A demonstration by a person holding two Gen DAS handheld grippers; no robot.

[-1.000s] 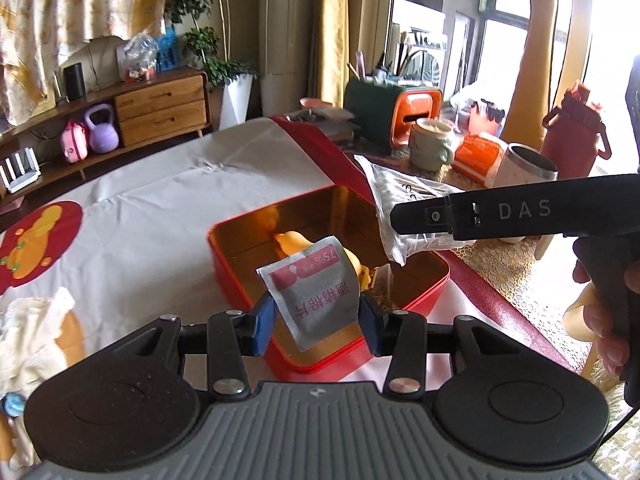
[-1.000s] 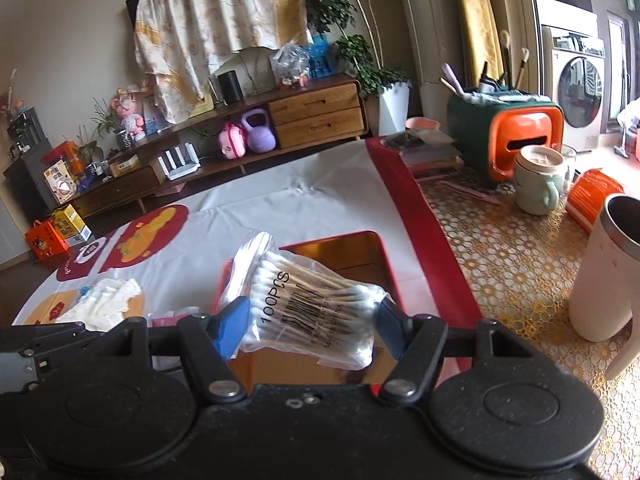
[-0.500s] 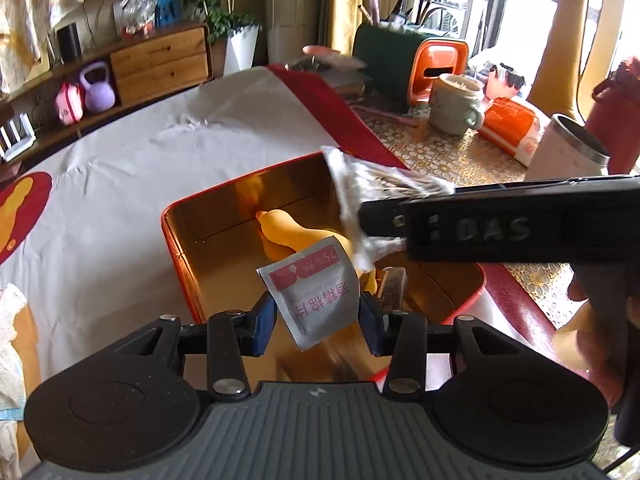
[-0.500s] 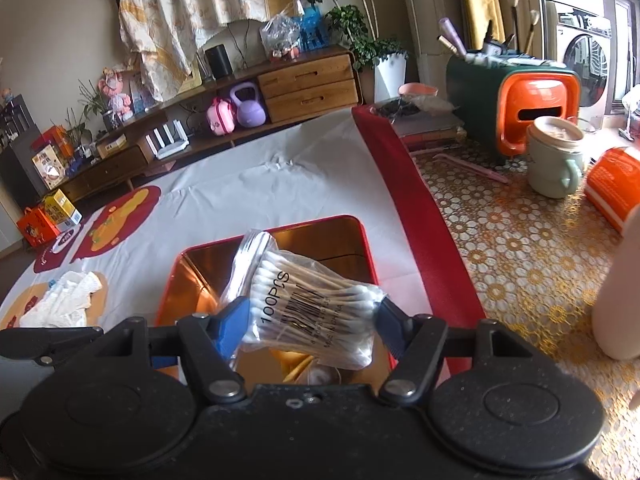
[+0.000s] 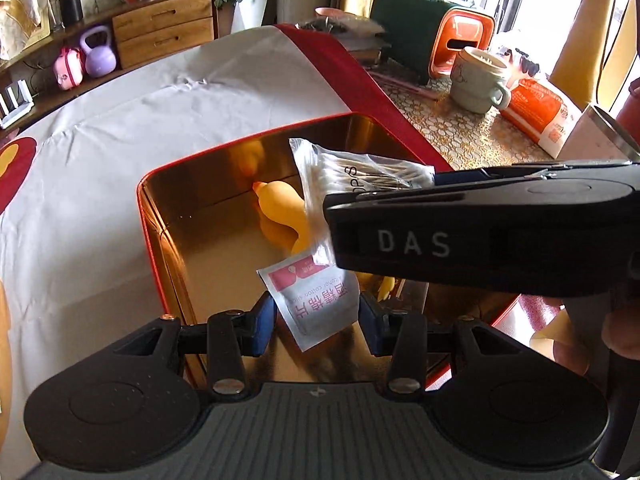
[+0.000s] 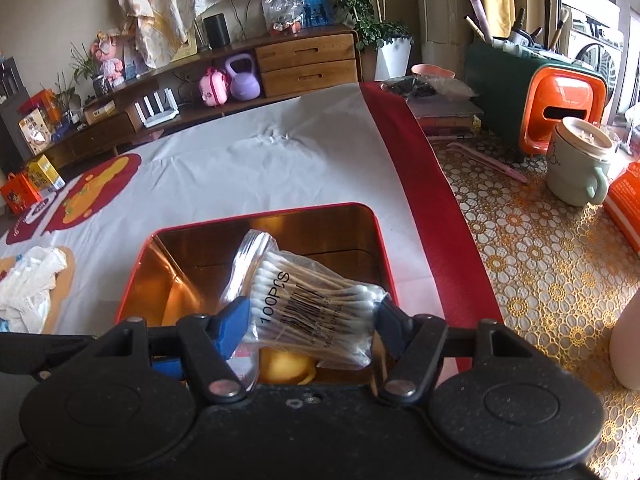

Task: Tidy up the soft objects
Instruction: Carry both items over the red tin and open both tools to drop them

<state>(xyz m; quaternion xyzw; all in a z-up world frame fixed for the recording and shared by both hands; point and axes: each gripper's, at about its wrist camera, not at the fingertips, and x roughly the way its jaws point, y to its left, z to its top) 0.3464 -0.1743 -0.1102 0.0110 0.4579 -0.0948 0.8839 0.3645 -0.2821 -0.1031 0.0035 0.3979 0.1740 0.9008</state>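
Left hand-held gripper (image 5: 318,314): clamped on alcohol pad sachet (image 5: 316,300), over red tin (image 5: 146,216).
Right hand-held gripper (image 6: 310,320): gripping cotton swab bag (image 6: 308,304) above tin.
Risk: crowding; collision, or drops onto yellow duck (image 5: 280,216).

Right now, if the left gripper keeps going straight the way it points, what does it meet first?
Probably the gold floor of the red tin. The left gripper, shut on the wipe sachet, aims down into it. The yellow rubber duck lies just beyond; depth is unclear.
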